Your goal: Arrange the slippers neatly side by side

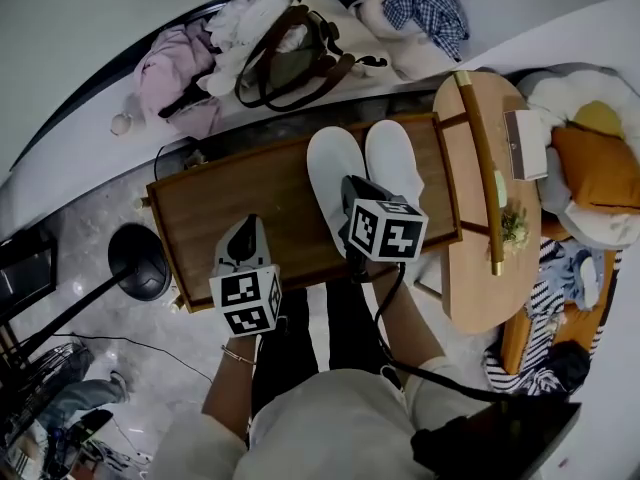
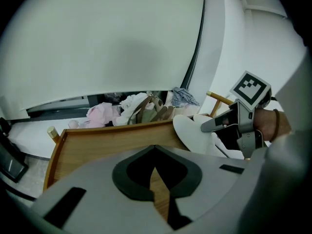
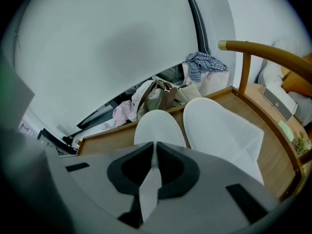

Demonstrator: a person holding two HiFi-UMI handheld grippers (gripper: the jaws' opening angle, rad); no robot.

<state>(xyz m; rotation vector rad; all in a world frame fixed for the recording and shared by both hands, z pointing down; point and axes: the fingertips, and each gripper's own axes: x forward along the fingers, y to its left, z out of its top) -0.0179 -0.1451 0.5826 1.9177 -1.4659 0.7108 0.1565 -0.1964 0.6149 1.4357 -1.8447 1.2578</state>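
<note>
Right tongs (image 3: 155,145) are clenched shut on my feed, tips just over the heel end of the left slipper (image 1: 330,173). Left tongs (image 2: 155,149) are clamped shut too, on nothing, above bare wood. The right slipper (image 1: 393,163) lies just beside the left one, both toes-away on the wooden tray table (image 1: 225,203). Clothes (image 1: 175,78) and a bag (image 1: 290,53) are heaped beyond it.

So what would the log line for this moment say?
right hand-held gripper: shut on slipper | left hand-held gripper: shut, empty | other slipper: alongside, on wooden table
</note>
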